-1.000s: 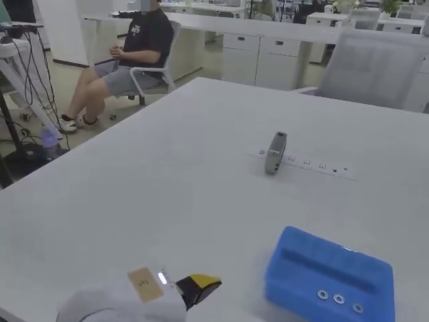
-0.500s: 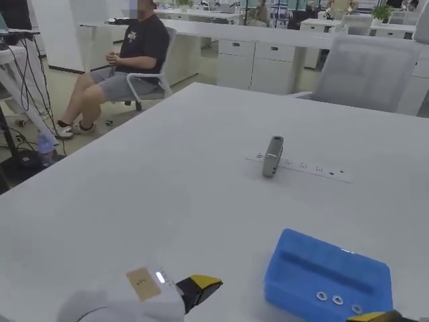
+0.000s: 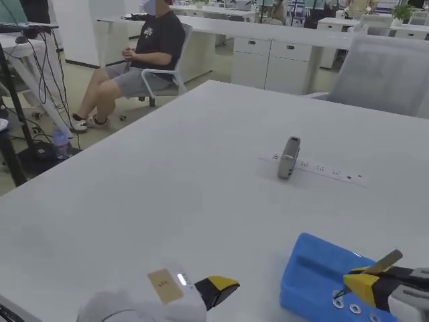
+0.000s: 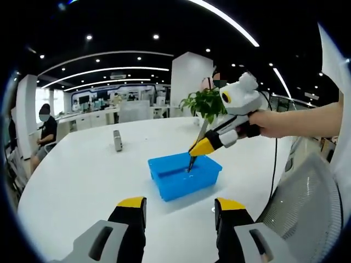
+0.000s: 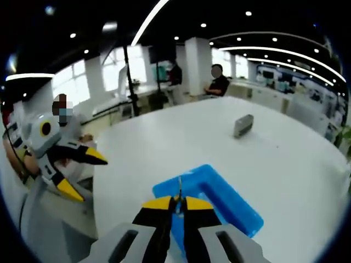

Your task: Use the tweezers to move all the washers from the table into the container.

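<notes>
Right gripper [image 3: 362,282] clenches the tweezers [image 3: 383,260], tips inside the container [image 3: 310,267] by the washers [image 3: 354,308], likely dropping one; left gripper [image 4: 179,211] hovers open near the container

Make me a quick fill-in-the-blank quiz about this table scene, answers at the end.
The container on the table is ____. The right gripper is shut on the ____. The left gripper is ____, holding nothing. Small metal ____ lie inside the container.
Answers: blue; tweezers; open; washers.
</notes>
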`<state>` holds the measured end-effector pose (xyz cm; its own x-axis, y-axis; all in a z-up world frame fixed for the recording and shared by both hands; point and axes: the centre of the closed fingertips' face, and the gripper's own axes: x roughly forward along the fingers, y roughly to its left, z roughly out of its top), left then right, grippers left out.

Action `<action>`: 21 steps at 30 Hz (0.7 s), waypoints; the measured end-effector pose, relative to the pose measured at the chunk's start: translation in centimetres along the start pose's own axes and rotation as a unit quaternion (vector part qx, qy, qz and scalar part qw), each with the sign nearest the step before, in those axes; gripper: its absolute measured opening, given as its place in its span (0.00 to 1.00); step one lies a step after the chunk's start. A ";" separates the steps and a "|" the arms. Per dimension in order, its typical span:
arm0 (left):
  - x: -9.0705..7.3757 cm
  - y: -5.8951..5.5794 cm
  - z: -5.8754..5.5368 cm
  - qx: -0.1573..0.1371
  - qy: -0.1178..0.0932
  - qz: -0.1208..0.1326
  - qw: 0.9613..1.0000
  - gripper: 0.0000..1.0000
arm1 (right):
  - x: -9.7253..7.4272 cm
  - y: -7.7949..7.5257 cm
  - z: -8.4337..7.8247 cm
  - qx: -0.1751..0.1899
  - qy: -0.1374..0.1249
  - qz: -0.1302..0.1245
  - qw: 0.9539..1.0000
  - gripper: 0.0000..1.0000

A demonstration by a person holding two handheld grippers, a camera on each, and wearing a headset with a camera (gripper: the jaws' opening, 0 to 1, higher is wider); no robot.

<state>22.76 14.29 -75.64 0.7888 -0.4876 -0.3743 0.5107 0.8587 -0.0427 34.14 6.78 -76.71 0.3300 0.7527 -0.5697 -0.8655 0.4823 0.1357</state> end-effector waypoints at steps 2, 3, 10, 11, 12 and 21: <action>0.0 0.0 0.0 -0.001 0.001 -0.001 1.000 0.48 | 0.7 -0.8 -0.2 0.019 0.012 -0.002 1.000 0.03; 0.0 -0.1 -0.1 0.000 0.001 -0.002 1.000 0.48 | 1.1 -1.0 -0.3 0.025 0.016 -0.002 1.000 0.03; 0.0 0.0 -0.1 -0.003 0.002 -0.001 1.000 0.48 | 3.5 -1.6 -1.5 0.044 0.050 0.007 0.998 0.03; 0.0 0.0 -0.1 -0.003 0.002 -0.002 1.000 0.48 | 3.8 -1.7 -1.7 0.040 0.054 0.007 0.998 0.03; 0.0 0.0 -0.1 -0.003 0.002 -0.002 1.000 0.48 | 4.0 -1.8 -1.8 0.038 0.059 0.007 0.998 0.03; 0.1 -0.1 -0.2 -0.006 0.004 -0.003 1.000 0.48 | 5.0 -2.5 -2.6 0.023 0.079 0.007 0.997 0.04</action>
<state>22.71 14.20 -75.84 0.7825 -0.4924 -0.3811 0.5123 0.8570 -0.0555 36.96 8.19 -82.07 0.2512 0.6816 -0.6872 -0.8501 0.4949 0.1801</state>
